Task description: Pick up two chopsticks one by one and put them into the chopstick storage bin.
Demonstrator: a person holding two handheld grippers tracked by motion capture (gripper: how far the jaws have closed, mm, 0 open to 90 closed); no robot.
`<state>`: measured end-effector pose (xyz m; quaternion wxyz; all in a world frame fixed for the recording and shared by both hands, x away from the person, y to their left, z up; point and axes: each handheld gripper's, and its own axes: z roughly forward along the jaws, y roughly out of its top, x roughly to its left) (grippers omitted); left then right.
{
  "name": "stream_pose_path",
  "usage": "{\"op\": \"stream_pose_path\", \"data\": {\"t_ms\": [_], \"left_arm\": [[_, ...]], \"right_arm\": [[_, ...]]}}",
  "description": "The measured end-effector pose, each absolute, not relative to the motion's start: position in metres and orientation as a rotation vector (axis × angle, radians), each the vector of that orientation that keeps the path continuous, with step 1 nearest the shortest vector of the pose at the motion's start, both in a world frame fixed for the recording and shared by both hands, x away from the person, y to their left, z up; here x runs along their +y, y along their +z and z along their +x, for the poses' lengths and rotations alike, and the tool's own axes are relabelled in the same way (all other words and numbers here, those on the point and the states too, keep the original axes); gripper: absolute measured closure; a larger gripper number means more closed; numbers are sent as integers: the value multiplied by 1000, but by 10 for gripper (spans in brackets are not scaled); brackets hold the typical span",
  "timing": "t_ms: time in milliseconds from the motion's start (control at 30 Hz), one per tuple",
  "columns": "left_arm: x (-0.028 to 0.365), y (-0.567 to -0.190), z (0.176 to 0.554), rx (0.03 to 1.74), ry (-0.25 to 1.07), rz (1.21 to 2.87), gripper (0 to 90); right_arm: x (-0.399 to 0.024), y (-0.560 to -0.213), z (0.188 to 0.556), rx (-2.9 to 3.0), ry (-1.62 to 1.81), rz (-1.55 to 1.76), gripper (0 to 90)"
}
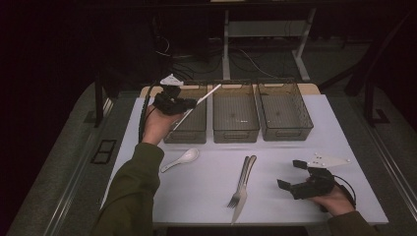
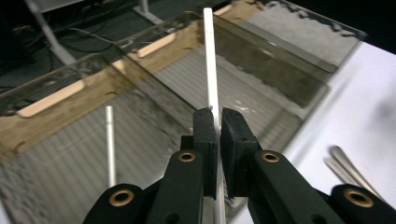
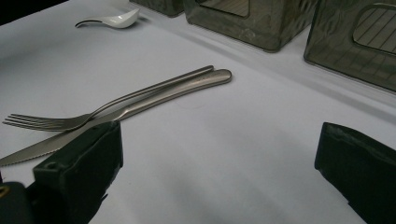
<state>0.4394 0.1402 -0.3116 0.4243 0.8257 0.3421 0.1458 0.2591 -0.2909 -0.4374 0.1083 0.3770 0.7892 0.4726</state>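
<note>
Over left bin (image 1: 189, 125), gripper-held chopstick (image 1: 196, 104)

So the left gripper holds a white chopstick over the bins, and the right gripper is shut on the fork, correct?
Not quite. The right gripper is open and holds nothing: the right gripper view shows the fork lying on the table. The left gripper does hold the white chopstick over the bins.

Dim room, dark surround; table lit from above; soft focus, grainy.
</note>
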Motion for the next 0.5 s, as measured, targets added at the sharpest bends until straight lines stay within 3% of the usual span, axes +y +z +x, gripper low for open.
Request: {"op": "stream_pose_path", "data": {"t_ms": [500], "left_arm": [[157, -340, 479, 1082, 450, 2081, 844]], "right_arm": [[-292, -437, 259, 2314, 1405, 1110, 11]]}}
